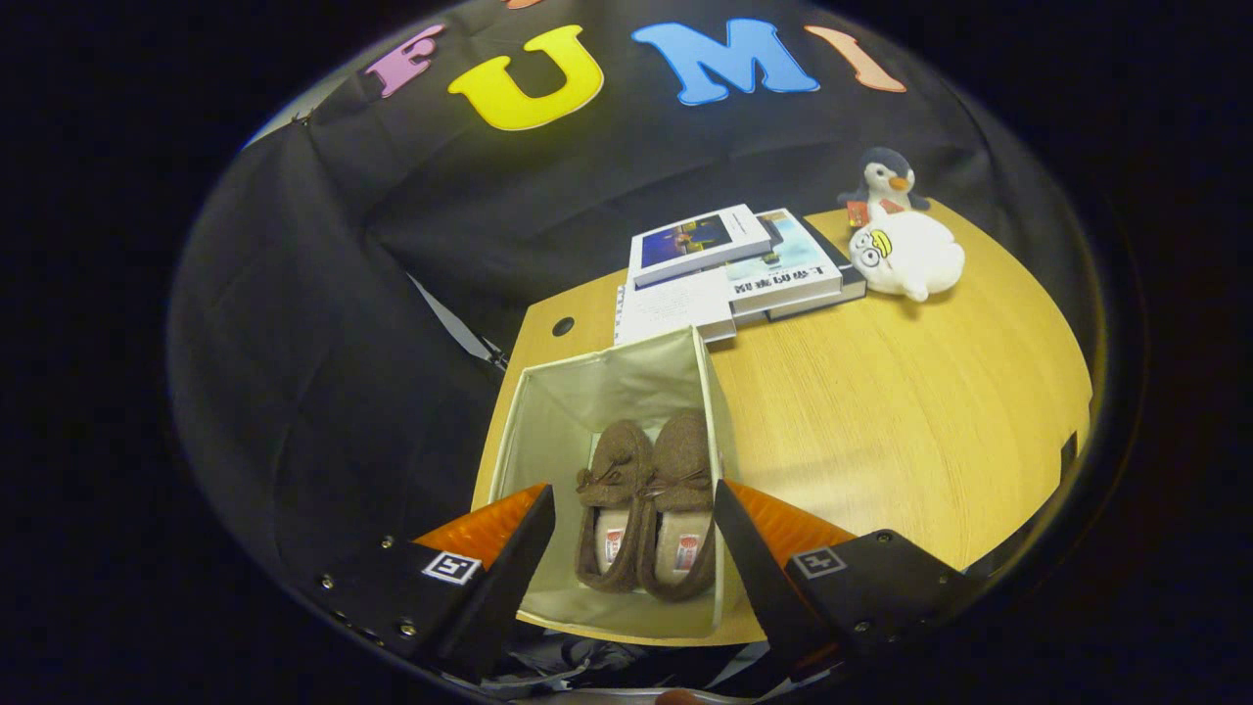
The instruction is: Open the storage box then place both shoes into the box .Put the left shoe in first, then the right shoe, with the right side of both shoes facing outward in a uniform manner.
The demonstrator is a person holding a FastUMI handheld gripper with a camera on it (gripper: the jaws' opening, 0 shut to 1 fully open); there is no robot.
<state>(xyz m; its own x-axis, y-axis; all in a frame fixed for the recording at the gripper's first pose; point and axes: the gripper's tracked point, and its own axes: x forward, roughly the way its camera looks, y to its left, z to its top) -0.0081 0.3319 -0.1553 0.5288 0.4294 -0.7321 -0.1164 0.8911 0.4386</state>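
While the gripper (634, 548) hangs above the near end of the storage box (548, 411), its two fingers are spread wide apart and nothing is gripped between them. Going from left to right, the left finger (499, 534) is seen first, over the box's left wall. Next comes the open fabric box itself, pale inside, standing at the near left corner of a wooden table (881, 411); no lid is seen on it. Inside, on the box floor and framed between the fingers, two brown slippers are laid side by side, touching, toes pointing away. The left-hand slipper (609, 499) and the right-hand slipper (680, 494) each carry a small bow and a pale lining. Which foot each belongs to cannot be told. The right finger (759, 534) is seen over the box's right wall.

Beyond the box, a stack of books (729, 269) is spread on the table. Further right, a white plush toy (908, 257) lies near a small penguin plush (886, 181).

Both shoes are judged already placed. The slippers are judged light, soft and easily squashed; if adjusted, the firmer heel rim or sole edge is the likely hold. The box walls are judged thin and floppy.
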